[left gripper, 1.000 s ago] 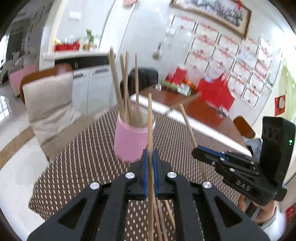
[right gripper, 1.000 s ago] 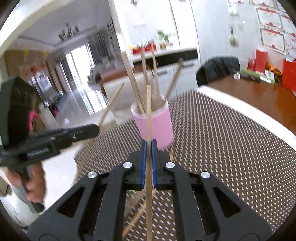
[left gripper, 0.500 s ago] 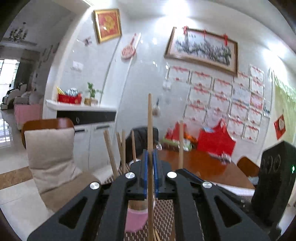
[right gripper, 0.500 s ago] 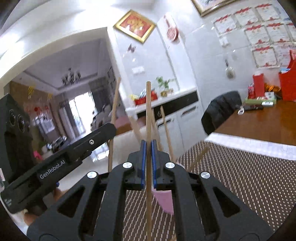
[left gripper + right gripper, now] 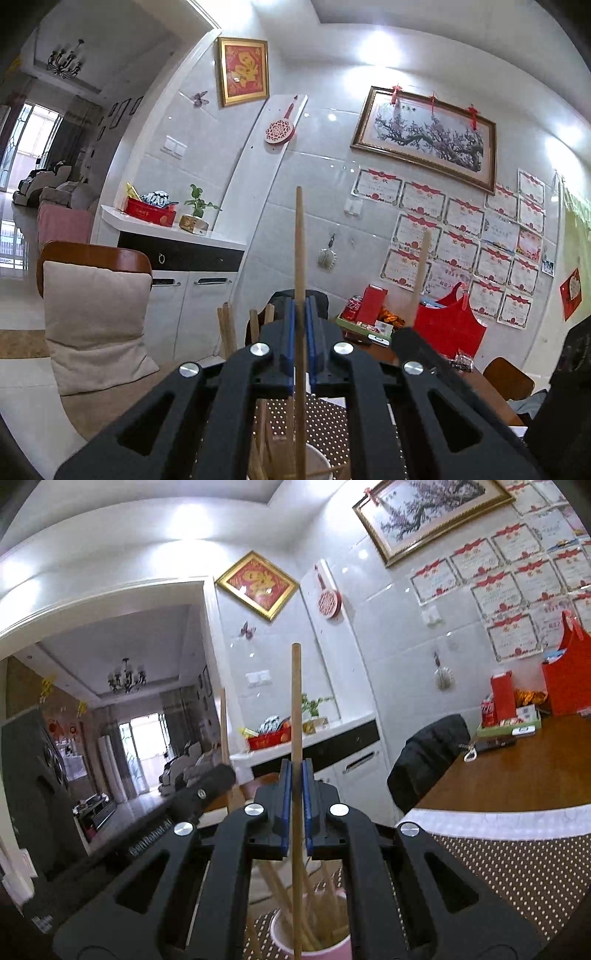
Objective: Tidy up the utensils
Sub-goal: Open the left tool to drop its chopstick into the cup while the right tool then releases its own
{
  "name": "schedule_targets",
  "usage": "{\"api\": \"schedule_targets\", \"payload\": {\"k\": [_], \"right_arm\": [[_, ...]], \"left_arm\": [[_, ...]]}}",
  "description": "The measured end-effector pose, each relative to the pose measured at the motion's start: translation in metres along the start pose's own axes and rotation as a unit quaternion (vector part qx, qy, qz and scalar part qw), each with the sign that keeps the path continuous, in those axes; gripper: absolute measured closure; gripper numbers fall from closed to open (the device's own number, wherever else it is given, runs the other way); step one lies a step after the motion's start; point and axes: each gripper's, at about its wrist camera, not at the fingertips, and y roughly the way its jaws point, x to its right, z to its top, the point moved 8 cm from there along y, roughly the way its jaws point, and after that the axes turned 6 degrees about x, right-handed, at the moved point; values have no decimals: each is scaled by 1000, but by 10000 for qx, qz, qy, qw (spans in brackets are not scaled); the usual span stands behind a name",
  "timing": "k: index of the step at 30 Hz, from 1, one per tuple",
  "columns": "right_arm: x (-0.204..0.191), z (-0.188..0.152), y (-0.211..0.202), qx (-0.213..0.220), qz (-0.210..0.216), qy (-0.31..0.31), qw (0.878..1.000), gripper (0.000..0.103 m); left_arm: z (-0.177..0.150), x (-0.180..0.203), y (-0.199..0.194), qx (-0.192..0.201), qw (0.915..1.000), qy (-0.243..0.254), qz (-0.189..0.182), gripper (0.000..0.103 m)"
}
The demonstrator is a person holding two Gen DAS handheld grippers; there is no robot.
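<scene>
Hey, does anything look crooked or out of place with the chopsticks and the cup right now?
Nothing stands out. Each gripper, left and right, holds one wooden chopstick upright above the pink cup, where other chopsticks stand loosely.

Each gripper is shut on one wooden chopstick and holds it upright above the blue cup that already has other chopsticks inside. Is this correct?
Not quite: the cup is pink, not blue, as the right wrist view shows at its rim. The rest stands. The left gripper is shut on one chopstick, the right gripper on another chopstick, both upright above the cup with other chopsticks inside.
</scene>
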Motion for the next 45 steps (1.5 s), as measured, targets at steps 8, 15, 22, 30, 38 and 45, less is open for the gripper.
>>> {"api": "schedule_targets", "payload": {"k": [8, 15, 22, 30, 38, 45], "right_arm": [[9, -3, 12, 84, -51, -60, 9999, 97], [11, -14, 16, -77, -72, -99, 9999, 97], [8, -20, 16, -202, -55, -176, 9996, 97], [8, -21, 15, -316, -41, -247, 9992, 97], [5, -24, 13, -431, -24, -316, 9986, 97], [3, -26, 10, -529, -22, -355, 9980, 97]], "left_arm": [[-13, -6, 16, 143, 9997, 104, 154, 97], [-25, -11, 18, 92, 9997, 71, 205, 97], [-33, -17, 14, 48, 9996, 96, 249, 97], [-48, -20, 11, -297, 9994, 88, 165, 96], [-47, -25, 0, -416, 9988, 141, 225, 78], [-39, -36, -11, -513, 9970, 202, 538, 73]]}}
